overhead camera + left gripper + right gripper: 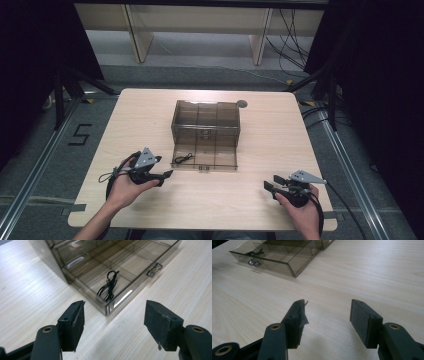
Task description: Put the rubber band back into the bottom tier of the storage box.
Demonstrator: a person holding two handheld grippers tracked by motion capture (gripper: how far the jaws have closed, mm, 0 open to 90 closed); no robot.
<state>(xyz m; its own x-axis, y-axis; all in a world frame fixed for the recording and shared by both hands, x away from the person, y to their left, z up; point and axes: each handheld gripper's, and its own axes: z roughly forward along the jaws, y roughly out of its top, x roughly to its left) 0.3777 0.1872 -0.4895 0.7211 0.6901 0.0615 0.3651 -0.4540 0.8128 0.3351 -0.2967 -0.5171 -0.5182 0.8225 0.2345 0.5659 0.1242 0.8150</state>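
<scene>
Left tool [113, 315] open, cord [109, 286] tangled, indistinct

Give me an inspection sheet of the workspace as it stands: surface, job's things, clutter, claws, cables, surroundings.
Surface: light wooden table, with a small grey round fitting near its far edge.
Job's things: smoky clear compartment box open at mid-table, lid standing up; black cord coiled in a front corner compartment.
Clutter: nothing seen.
Claws: left claw open and empty, close to the box's front corner; right claw open and empty, over bare table.
Cables: one trails from each claw; loose black cables on the floor beyond the table.
Surroundings: grey floor, wooden furniture legs behind, black drapes at both sides.
</scene>
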